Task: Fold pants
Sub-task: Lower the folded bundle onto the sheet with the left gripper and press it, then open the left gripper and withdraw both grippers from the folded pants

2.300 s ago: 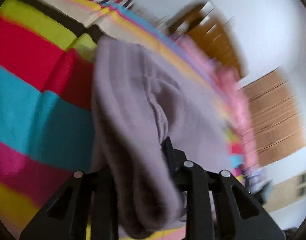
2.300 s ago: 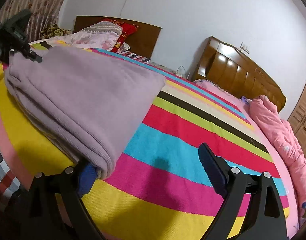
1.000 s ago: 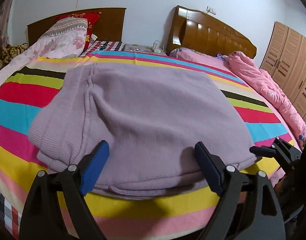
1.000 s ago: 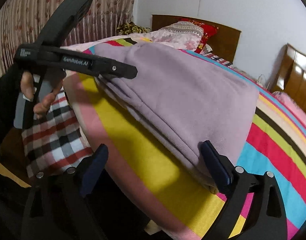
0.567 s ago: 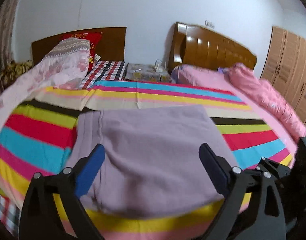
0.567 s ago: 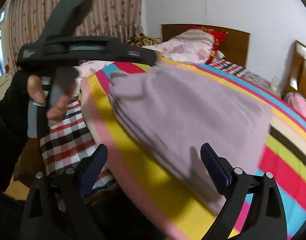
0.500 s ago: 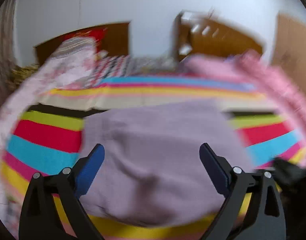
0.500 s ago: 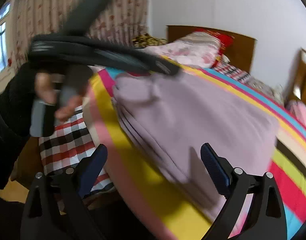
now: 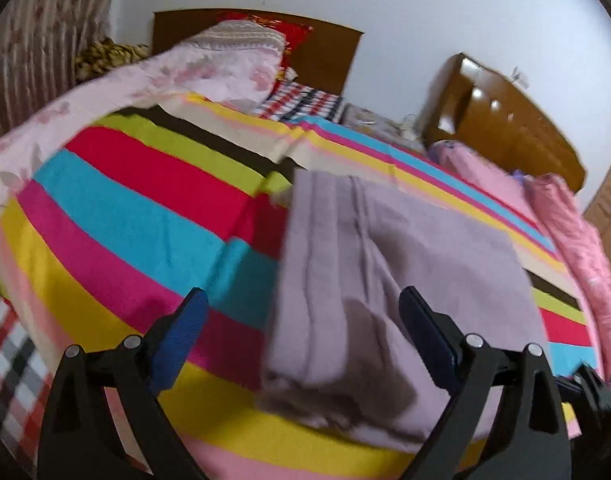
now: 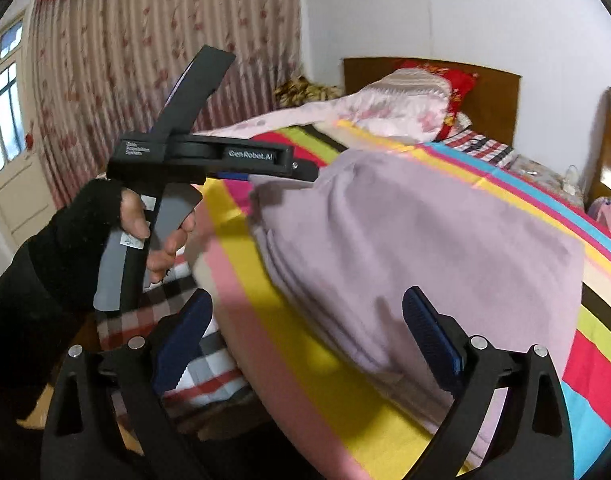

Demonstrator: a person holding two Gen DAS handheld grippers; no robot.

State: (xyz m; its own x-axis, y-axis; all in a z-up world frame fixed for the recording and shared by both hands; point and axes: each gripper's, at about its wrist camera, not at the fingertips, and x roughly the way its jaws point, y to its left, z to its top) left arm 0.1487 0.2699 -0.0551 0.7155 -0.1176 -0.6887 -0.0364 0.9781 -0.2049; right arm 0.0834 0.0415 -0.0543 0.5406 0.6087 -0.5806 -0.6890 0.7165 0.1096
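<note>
Folded lilac pants (image 9: 405,264) lie on the striped bedspread (image 9: 137,216), at 12 o'clock from both tongs. Left gripper (image 9: 301,330) (jaws just widened) and right gripper (image 10: 307,338) gape empty; the left has drawn back since earlier.

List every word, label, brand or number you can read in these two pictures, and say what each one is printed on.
"GenRobot.AI": white letters on the side of the black left tool, seen from the right wrist view.
Two small white lines on the back end of that tool's bar: too small and blurred to read.
A white sticker on its grey handle, held in the hand: the marks are unreadable.
Left wrist view: no text.
</note>
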